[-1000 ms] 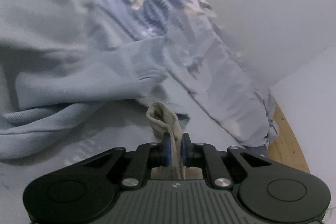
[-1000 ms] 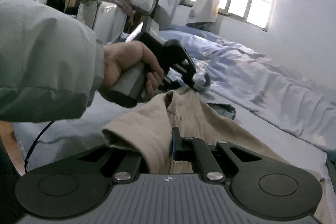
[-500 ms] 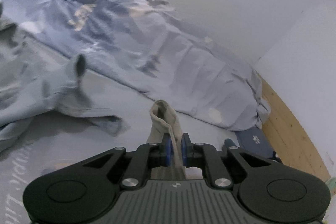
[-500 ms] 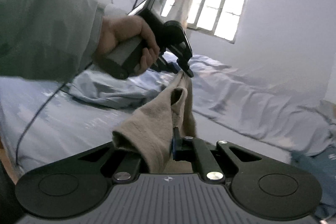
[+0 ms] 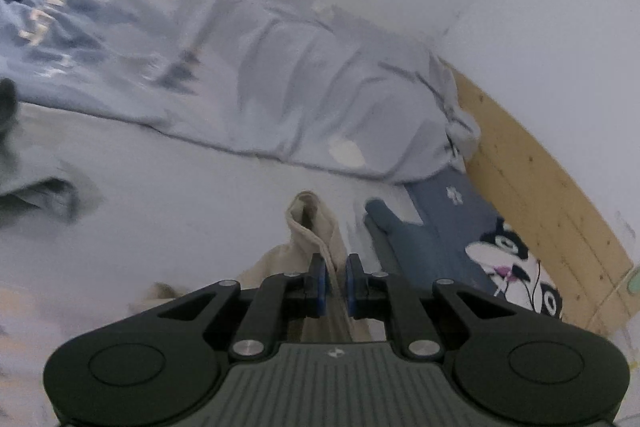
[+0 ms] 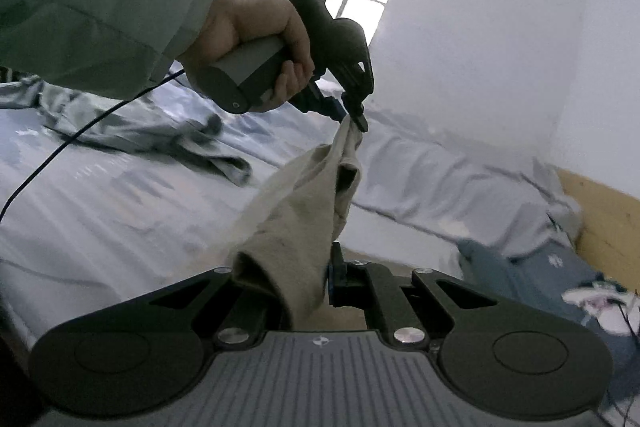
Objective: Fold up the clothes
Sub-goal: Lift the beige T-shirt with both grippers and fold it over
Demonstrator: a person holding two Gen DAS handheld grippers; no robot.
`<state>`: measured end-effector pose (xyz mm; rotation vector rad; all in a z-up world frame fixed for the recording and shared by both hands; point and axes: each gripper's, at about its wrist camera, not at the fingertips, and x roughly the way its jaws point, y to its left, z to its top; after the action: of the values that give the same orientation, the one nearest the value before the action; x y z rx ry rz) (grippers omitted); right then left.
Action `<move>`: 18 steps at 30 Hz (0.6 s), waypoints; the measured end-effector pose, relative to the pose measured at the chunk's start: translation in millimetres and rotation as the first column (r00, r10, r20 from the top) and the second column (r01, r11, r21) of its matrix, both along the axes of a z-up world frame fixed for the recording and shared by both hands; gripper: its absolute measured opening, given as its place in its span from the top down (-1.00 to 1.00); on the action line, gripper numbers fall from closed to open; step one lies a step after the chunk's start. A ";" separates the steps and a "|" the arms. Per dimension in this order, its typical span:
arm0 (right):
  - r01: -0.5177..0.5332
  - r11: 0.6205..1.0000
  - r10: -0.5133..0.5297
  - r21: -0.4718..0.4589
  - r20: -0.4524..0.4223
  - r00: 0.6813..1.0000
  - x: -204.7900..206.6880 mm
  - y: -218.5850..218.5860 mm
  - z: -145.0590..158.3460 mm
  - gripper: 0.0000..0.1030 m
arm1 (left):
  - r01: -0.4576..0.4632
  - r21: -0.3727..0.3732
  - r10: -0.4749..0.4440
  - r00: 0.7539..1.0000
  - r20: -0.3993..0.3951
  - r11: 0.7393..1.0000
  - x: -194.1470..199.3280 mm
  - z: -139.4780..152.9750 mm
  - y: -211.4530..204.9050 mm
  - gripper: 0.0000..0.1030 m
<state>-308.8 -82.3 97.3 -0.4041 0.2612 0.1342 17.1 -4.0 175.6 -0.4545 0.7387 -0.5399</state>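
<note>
I have the beige garment [image 6: 304, 203] strung between both tools, lifted clear of the bed [image 5: 200, 211]. My left gripper [image 5: 335, 279] pinches one end, my right gripper [image 6: 320, 279] is clamped on the other, and the cloth's long axis runs between them — slack, sagging. Half a second ago the left end sat lower, nearer the mattress; now both views have swung toward the wooden bed frame [image 5: 532, 195].

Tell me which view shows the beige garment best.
The right wrist view. There the beige garment stretches in full between the left gripper and the right gripper, both shut on it, above the bed. The left wrist view shows only a bunched fold at the left gripper's fingertips.
</note>
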 end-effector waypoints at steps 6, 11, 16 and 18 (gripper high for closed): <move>0.087 0.996 -0.087 0.027 -0.022 0.996 -2.3 -41.3 -15.0 0.94 | 0.062 0.042 -0.061 0.998 -0.024 0.997 7.2 -17.8 -65.1 0.86; 0.165 0.983 -0.161 0.083 -0.056 0.985 -1.7 -80.7 -23.3 0.94 | 0.084 0.093 -0.080 0.996 -0.046 0.992 14.1 -37.0 -115.7 0.86; 0.223 0.964 -0.205 0.144 -0.134 0.970 10.1 -109.9 -39.6 0.94 | 0.090 0.179 -0.075 0.993 -0.088 0.980 25.5 -69.3 -159.9 0.86; 0.246 0.955 -0.216 0.167 -0.177 0.960 17.7 -116.8 -48.3 0.94 | 0.083 0.212 -0.063 0.993 -0.102 0.974 29.3 -82.4 -172.9 0.86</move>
<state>-291.0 -199.1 49.1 -0.1729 0.4461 -0.0409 46.4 -176.9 93.3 -0.2523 0.8977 -0.5028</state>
